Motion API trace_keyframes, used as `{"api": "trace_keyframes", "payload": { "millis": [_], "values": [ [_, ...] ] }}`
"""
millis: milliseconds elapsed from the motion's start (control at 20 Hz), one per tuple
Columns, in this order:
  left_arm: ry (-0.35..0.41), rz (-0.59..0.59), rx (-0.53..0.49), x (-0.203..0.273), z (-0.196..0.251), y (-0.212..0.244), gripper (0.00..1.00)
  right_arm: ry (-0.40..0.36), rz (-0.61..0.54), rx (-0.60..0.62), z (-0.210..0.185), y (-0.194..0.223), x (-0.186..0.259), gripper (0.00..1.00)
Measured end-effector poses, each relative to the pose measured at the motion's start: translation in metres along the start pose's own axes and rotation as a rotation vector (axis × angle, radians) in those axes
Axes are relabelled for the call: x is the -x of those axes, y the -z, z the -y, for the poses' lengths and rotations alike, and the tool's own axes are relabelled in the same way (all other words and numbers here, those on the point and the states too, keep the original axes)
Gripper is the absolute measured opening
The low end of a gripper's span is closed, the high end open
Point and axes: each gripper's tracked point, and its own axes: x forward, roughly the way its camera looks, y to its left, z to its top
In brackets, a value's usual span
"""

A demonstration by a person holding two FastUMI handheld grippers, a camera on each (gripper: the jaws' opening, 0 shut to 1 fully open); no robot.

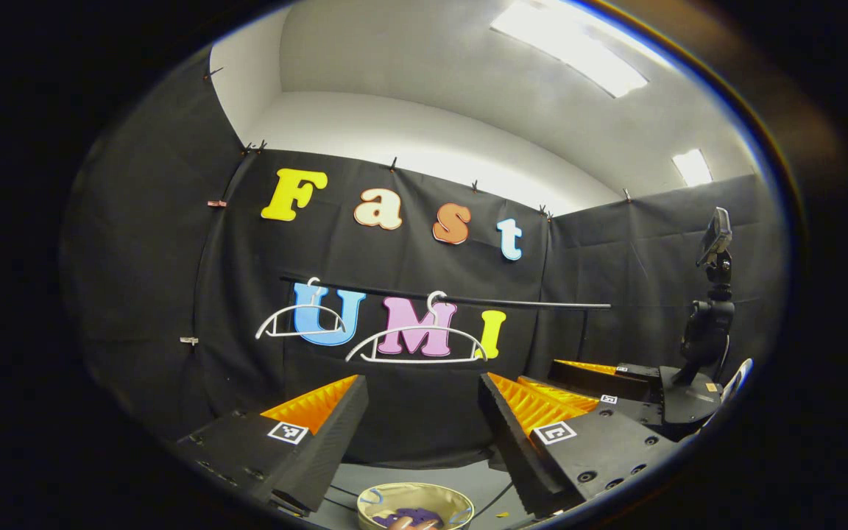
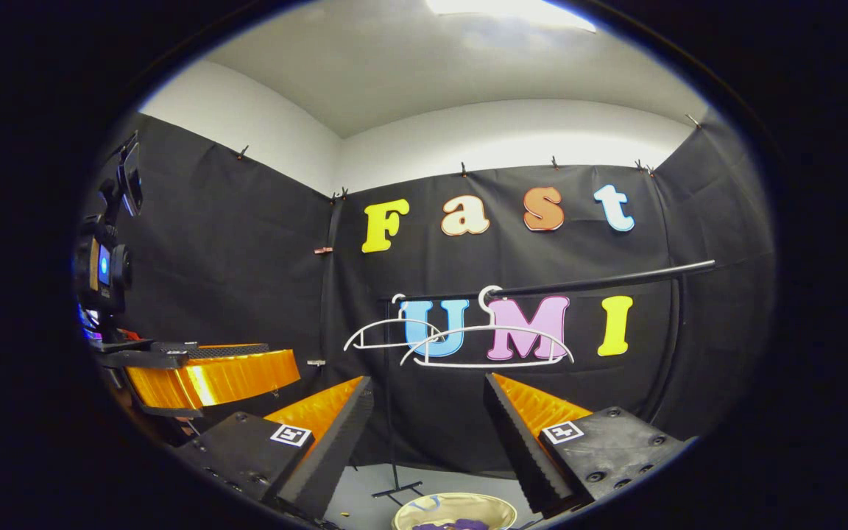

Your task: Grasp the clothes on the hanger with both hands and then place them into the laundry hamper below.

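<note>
Both tongs stand wide apart and hold nothing. In the left gripper view, the left gripper (image 1: pixel 420 412) points at two bare white wire hangers (image 1: pixel 417 346) on a thin black horizontal rail (image 1: pixel 512 300), straight ahead of and above its fingers. Low between those fingers sits the round cream fabric laundry hamper (image 1: pixel 415 503), with the crumpled purple clothes (image 1: pixel 413 517) lying inside it (a pale shape at the very bottom edge overlaps them; I cannot tell what it is). To the right of its fingers this view also catches the right gripper (image 1: pixel 601 379) from the side.

In the right gripper view, the right gripper (image 2: pixel 428 419) faces the same hangers (image 2: pixel 486 346) and rail (image 2: pixel 601 281), with the hamper (image 2: pixel 456 509) and clothes (image 2: pixel 453 525) below between its fingers. Beyond its left finger the left gripper (image 2: pixel 210 375) shows, and the rail stand's black foot (image 2: pixel 397 490) rests on the grey floor (image 2: pixel 365 500).
</note>
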Motion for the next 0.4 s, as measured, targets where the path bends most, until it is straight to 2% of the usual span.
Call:
{"api": "trace_keyframes", "payload": {
  "millis": [150,400],
  "values": [
    [0.005,0.002,0.002,0.015,0.009,-0.004,0.95,0.012,0.014,0.002,0.003,-0.003,0.006,0.95],
    [0.013,0.004,0.009,0.015,0.004,-0.004,0.95,0.025,0.035,-0.003,0.002,-0.008,0.012,0.98]
  ]
}}
